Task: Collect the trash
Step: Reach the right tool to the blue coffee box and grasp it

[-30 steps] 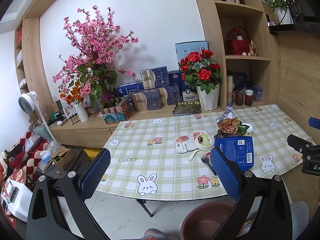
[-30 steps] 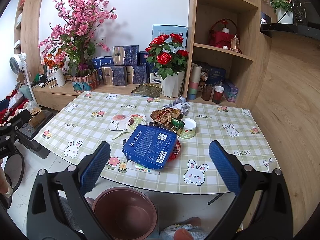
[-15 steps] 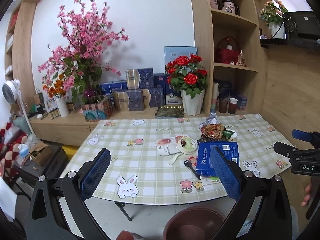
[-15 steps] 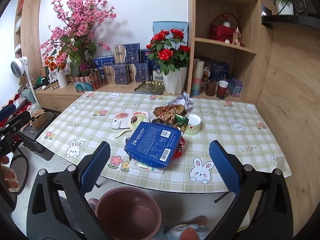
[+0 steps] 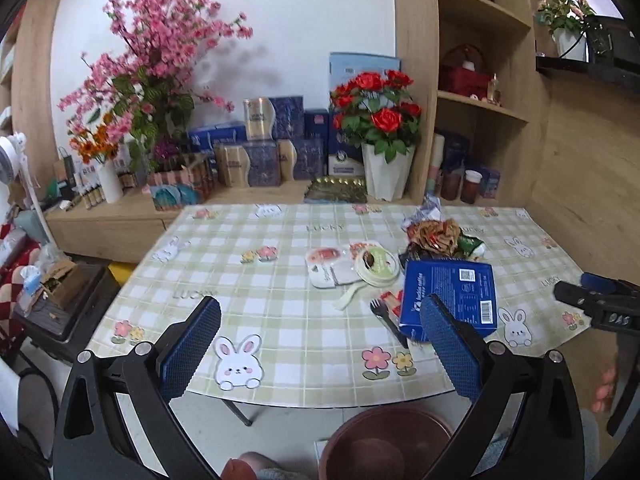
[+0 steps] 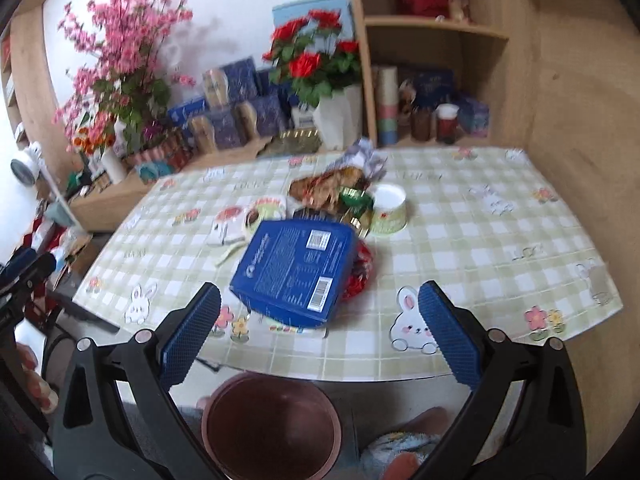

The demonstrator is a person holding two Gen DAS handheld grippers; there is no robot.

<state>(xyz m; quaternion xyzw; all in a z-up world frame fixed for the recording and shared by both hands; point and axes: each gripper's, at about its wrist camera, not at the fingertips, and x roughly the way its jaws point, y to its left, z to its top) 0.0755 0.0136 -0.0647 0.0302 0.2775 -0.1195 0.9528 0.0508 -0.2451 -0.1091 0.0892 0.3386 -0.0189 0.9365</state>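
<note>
Trash lies in a heap on the checked table [image 5: 280, 320]: a blue box [image 5: 450, 296] [image 6: 294, 274], crumpled brown wrappers [image 5: 434, 236] [image 6: 328, 186], a round lid [image 5: 376, 266], a white packet [image 5: 330, 270], a black fork [image 5: 386, 318], a white spoon [image 5: 352, 296], and a small cup [image 6: 388, 208]. A brown bin [image 6: 272, 424] [image 5: 384, 444] stands on the floor below the table's near edge. My left gripper [image 5: 320, 344] is open and empty before the table. My right gripper [image 6: 320, 332] is open and empty, just short of the blue box.
A vase of red roses [image 5: 384, 144], a pink blossom arrangement [image 5: 156, 80] and blue gift boxes [image 5: 260, 152] line the wooden sideboard behind the table. Shelves [image 5: 476, 100] stand at the back right. A black crate [image 5: 60, 304] sits on the floor at left.
The right gripper has moved closer to the table and tilted down toward the blue box. The left view has shifted slightly closer to the table. Both stay open.
</note>
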